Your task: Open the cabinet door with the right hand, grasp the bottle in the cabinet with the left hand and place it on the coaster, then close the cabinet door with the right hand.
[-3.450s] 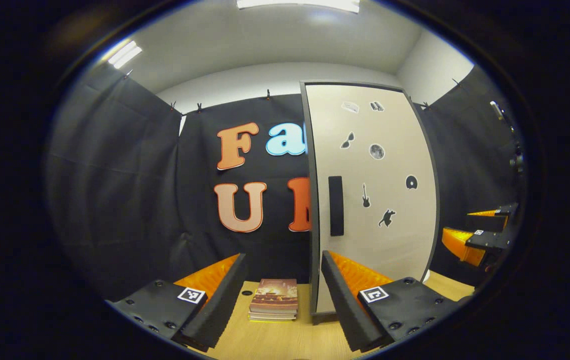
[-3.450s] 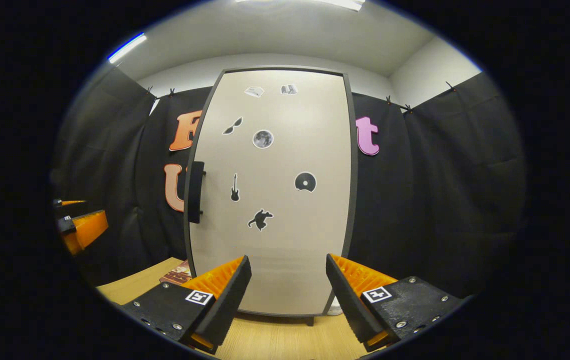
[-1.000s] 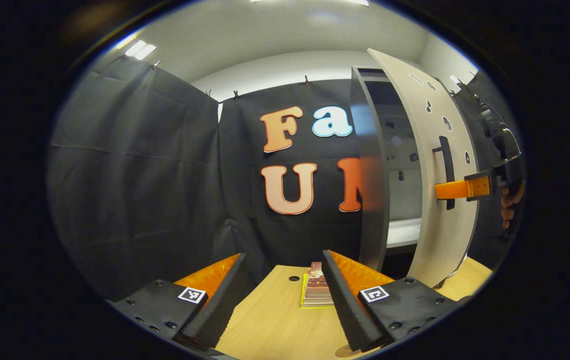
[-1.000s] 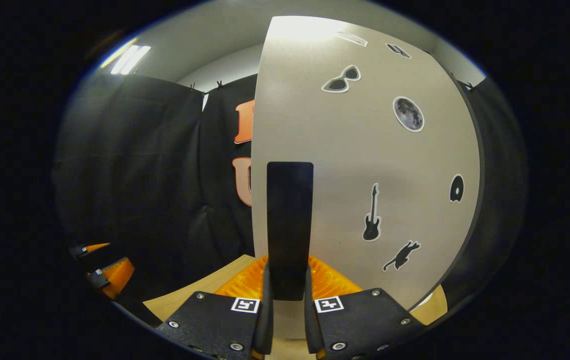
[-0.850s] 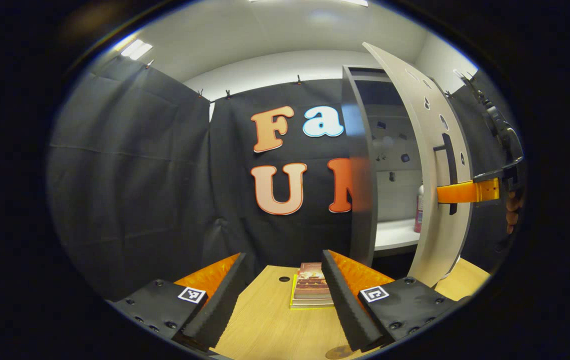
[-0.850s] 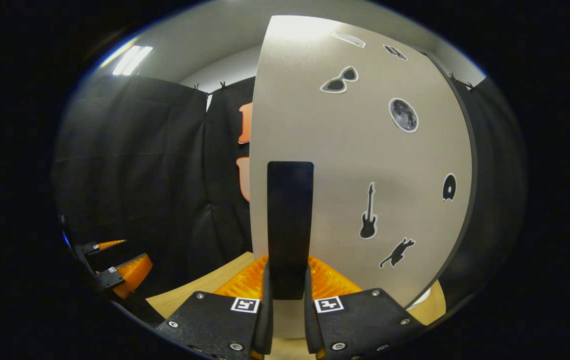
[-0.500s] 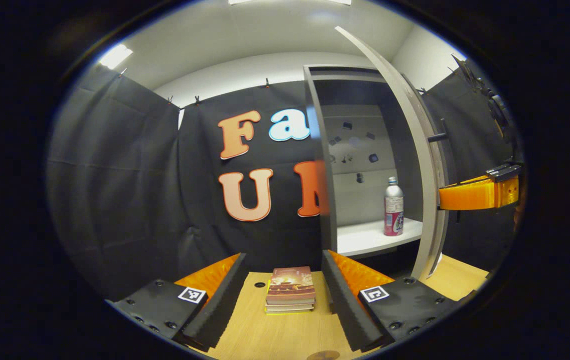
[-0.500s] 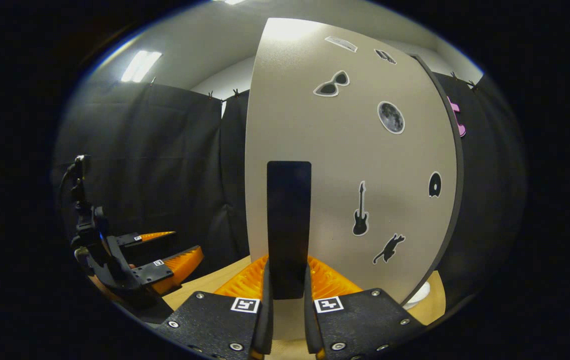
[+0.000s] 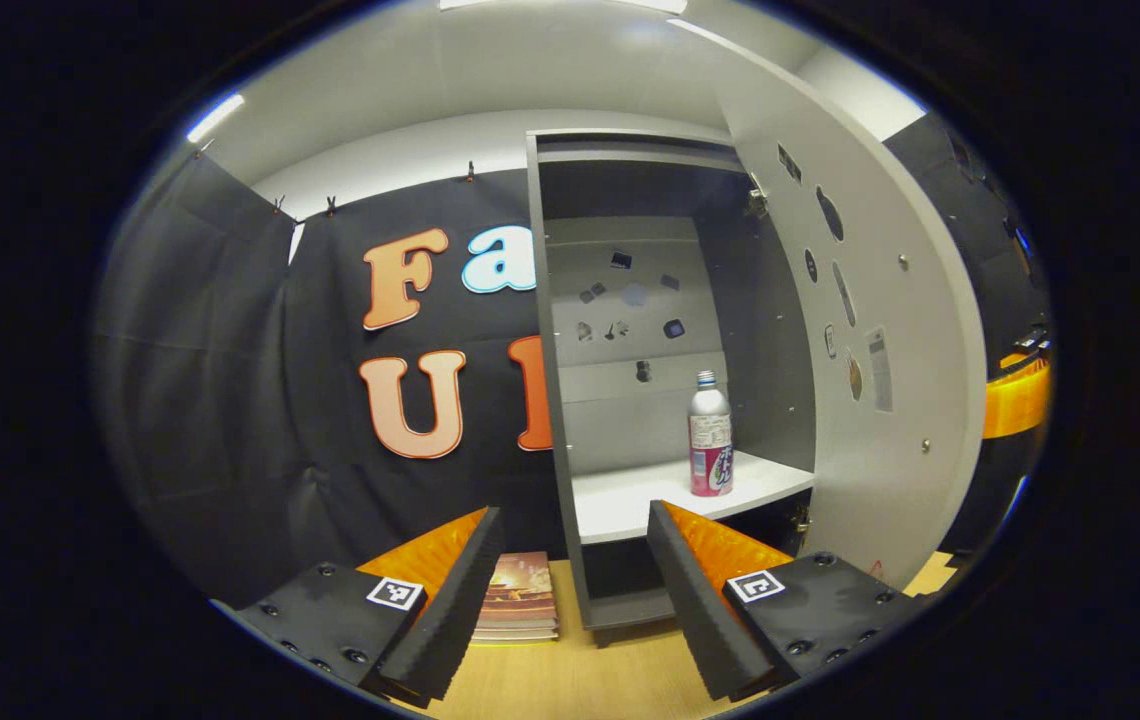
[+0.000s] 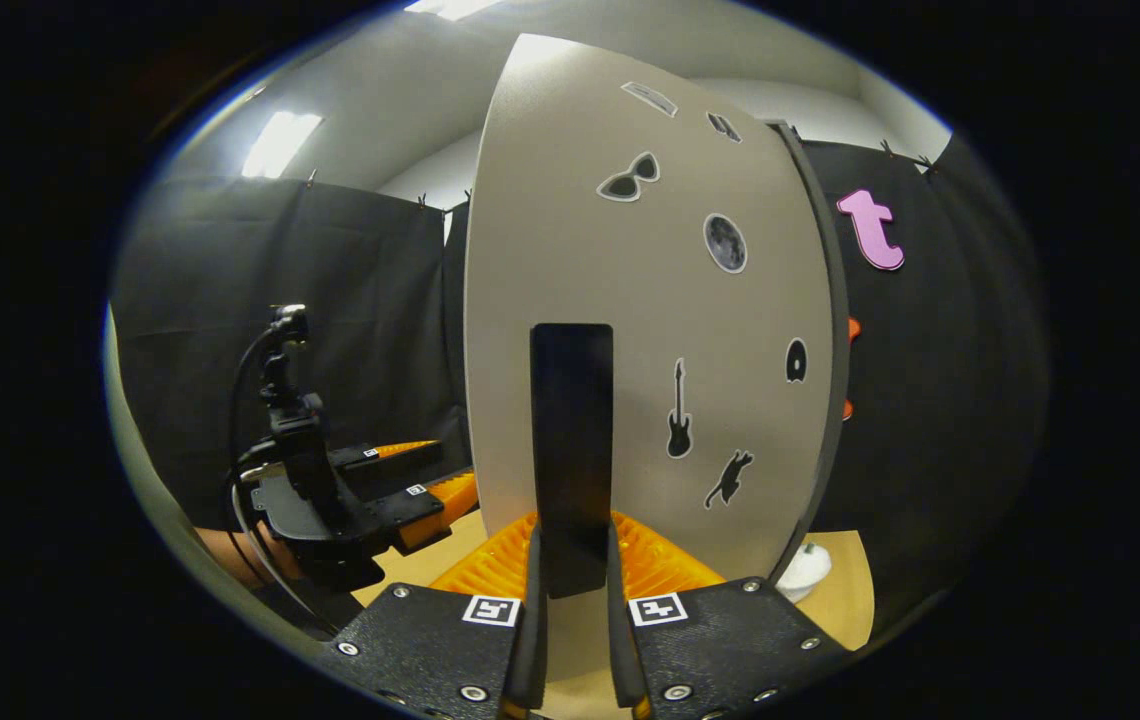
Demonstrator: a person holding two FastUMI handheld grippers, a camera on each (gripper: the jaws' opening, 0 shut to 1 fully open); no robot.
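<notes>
The cabinet [image 9: 630,300] stands open, its pale door [image 9: 870,330] swung out to the right. On its white shelf [image 9: 630,500] a silver bottle [image 9: 708,435] with a pink label stands upright, toward the right. My left gripper [image 9: 570,580] is open and empty, low in front of the shelf and short of the bottle. In the right gripper view, my right gripper [image 10: 572,590] is shut on the door's black handle [image 10: 572,440], with the stickered door face [image 10: 690,300] behind it. The left gripper [image 10: 380,495] shows to its left, held by a hand.
A stack of books [image 9: 520,605] lies on the wooden table [image 9: 620,670] left of the cabinet's foot. A small white object [image 10: 805,570] sits on the table by the door's lower edge. Black cloth walls close in the booth.
The right gripper has pulled the door farther open by its handle, uncovering the shelf and bottle. The left gripper's view has turned to face the cabinet's inside.
</notes>
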